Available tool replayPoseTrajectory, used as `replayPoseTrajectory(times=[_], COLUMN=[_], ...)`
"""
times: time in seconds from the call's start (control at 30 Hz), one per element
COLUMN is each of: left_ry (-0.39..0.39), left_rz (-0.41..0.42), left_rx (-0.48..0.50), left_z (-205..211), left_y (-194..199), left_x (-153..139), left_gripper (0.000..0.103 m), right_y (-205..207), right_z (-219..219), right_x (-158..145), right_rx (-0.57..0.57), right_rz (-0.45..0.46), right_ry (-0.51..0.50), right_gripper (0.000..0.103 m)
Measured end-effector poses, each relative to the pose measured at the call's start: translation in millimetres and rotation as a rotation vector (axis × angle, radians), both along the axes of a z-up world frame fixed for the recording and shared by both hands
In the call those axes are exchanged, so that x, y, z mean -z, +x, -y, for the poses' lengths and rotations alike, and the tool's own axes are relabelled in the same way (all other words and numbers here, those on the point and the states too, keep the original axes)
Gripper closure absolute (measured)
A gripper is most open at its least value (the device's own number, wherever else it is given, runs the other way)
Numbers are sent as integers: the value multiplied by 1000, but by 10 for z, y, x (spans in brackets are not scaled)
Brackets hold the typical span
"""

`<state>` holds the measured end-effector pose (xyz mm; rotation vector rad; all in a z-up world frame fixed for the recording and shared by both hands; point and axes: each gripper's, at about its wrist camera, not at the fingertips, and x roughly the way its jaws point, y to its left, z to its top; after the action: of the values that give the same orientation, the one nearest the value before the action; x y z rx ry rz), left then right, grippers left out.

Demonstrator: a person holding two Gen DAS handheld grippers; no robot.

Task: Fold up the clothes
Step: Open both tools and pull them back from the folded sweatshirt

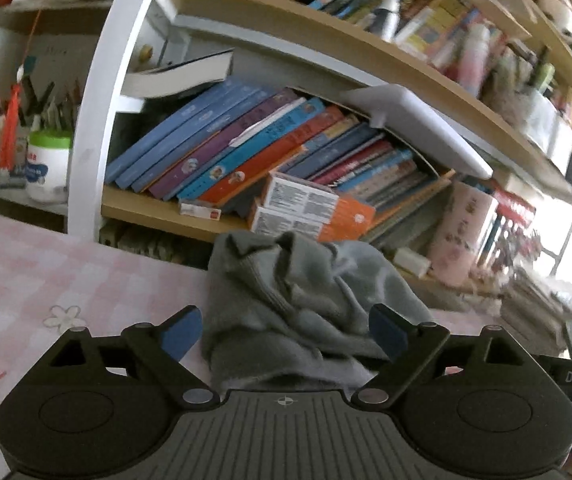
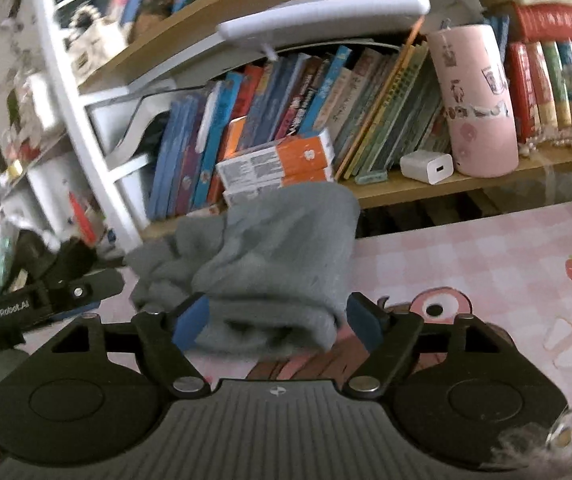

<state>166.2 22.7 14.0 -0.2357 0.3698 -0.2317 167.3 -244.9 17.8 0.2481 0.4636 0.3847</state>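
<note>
Grey fleece garment (image 1: 306, 304) is sitting bunched on the pink checked tablecloth (image 1: 46, 272), near the bookshelf (image 1: 154, 212). Left gripper (image 1: 284, 336) and right gripper (image 2: 276, 322) are both gaping wide, gripping nothing. Soft, light, floppy; I'm suggesting pinching the rolled near hem.
</note>
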Motion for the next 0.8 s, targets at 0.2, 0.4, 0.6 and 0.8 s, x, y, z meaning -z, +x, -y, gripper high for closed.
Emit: replayPoseTrajectory(times=[0.2, 0.4, 0.6, 0.8], left_ry=[41, 87, 137, 160], left_rz=[12, -9, -21, -40], left_rx=[-20, -48, -56, -58], left_z=[128, 195, 261, 321], left_y=[-301, -456, -530, -635], left_x=[46, 106, 120, 178], left_gripper=[8, 8, 8, 6], right_y=[-281, -458, -604, -667], right_z=[-69, -73, -91, -125], right_x=[36, 90, 109, 111], right_rx=[38, 71, 86, 92], right_rz=[22, 22, 45, 58], right_ry=[-82, -135, -204, -240], right_gripper=[20, 19, 18, 16])
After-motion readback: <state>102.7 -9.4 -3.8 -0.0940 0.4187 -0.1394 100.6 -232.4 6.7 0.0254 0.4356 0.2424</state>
